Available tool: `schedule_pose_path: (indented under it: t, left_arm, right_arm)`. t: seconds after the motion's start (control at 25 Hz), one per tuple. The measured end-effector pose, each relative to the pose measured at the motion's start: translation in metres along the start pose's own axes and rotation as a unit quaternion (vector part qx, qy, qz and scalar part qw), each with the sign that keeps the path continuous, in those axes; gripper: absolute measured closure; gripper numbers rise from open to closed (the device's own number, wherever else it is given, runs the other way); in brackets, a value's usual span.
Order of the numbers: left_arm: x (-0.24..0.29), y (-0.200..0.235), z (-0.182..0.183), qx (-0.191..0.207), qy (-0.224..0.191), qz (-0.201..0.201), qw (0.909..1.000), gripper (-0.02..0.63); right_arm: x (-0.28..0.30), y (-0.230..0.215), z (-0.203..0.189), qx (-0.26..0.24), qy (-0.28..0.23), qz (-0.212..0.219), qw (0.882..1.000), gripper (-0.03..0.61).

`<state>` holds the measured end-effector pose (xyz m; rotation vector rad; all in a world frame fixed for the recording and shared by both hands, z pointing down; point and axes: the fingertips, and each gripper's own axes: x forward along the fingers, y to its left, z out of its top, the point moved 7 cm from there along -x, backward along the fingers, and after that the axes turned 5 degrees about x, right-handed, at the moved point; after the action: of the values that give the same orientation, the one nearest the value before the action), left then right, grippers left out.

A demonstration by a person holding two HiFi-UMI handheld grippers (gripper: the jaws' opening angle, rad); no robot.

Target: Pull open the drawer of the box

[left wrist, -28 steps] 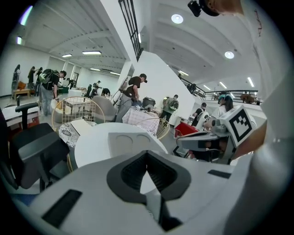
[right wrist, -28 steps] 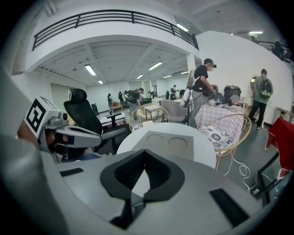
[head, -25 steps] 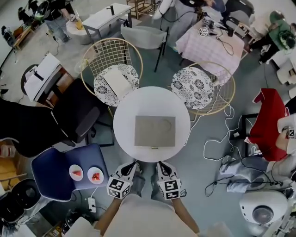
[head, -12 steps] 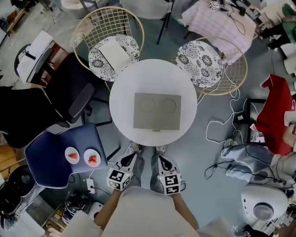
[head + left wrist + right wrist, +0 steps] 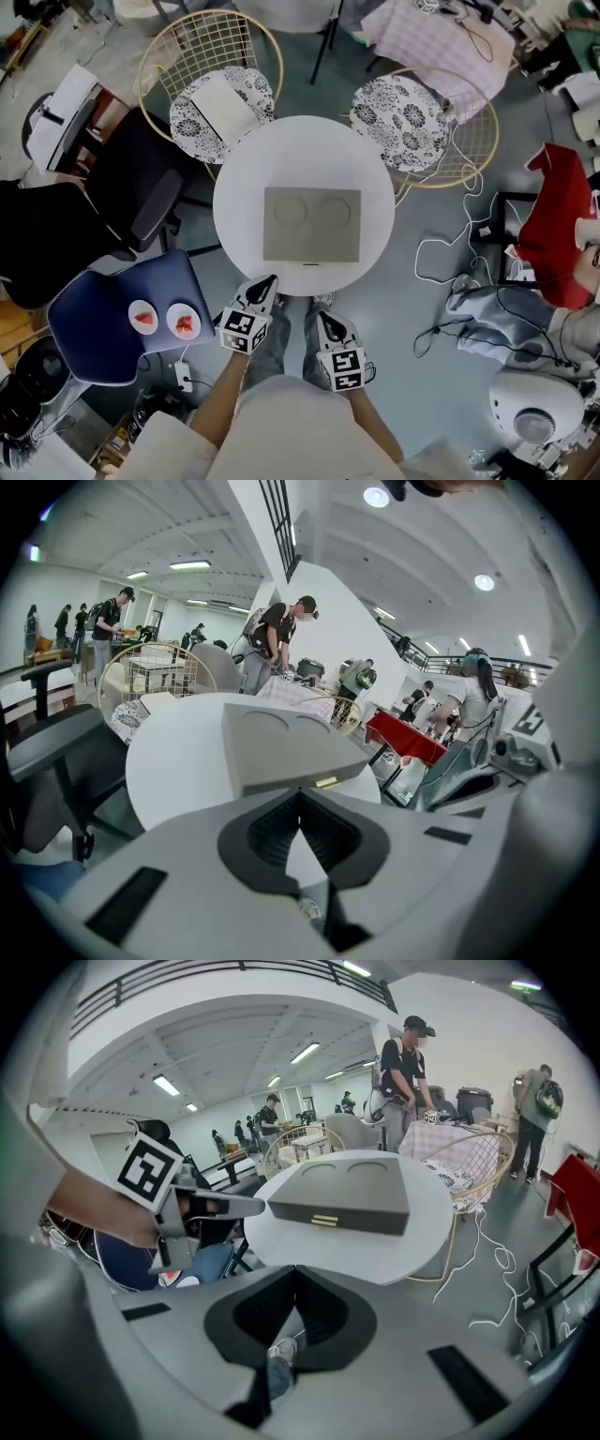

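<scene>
A flat grey box [image 5: 311, 225] with two round dents in its lid lies on a round white table [image 5: 244, 202]. A small brass drawer handle [image 5: 311, 265] faces me at its near side; the drawer looks shut. My left gripper [image 5: 266, 283] reaches the table's near edge, left of the handle, jaws shut and empty. My right gripper [image 5: 323, 318] hangs lower, short of the edge, also shut and empty. The left gripper view shows the box [image 5: 281, 738] and handle [image 5: 326, 782] just beyond the closed tips [image 5: 299, 792]. In the right gripper view the handle [image 5: 325, 1221] lies farther off.
Two wire chairs with patterned cushions [image 5: 221, 112] [image 5: 405, 122] stand behind the table. To the left are a black office chair [image 5: 141, 202] and a blue seat [image 5: 94, 323] with two plates. Cables [image 5: 450, 253] trail on the floor at right.
My left gripper has moved forward to the table's near edge. The right gripper came forward earlier and has held still lately. The head view has tilted so the table sits closer.
</scene>
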<state>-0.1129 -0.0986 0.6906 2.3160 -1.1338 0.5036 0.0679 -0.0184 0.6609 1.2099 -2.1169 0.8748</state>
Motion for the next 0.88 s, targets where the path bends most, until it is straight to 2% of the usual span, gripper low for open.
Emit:
schedule_pose_path:
  t: [0.36,0.68,0.72,0.8,0.84,0.88]
  left_arm:
    - [0.043,0.038,0.033,0.043,-0.007,0.006,0.999,0.603]
    - [0.052,0.041,0.04,0.062,-0.021,0.001,0.9978,0.603]
    - [0.052,0.042,0.04,0.064,-0.022,0.001,0.9977,0.601]
    - [0.052,0.043,0.04,0.069,-0.02,0.001,0.9974,0.603]
    - [0.052,0.043,0.04,0.071,-0.019,0.001,0.9973,0.603]
    - [0.052,0.043,0.04,0.073,-0.018,0.001,0.9972,0.603]
  right_arm:
    - [-0.002,-0.003,-0.003,0.003,0.004,-0.004,1.0,0.562]
    - [0.004,-0.003,-0.001,0.011,0.001,-0.001,1.0,0.562]
    - [0.006,-0.004,0.0,0.029,-0.002,0.003,1.0,0.563]
    - [0.011,-0.007,0.001,0.106,-0.011,0.019,0.994,0.563]
    - [0.014,-0.009,0.001,0.162,-0.017,0.031,0.986,0.563]
    - [0.017,-0.012,0.001,0.225,-0.024,0.046,0.973,0.563]
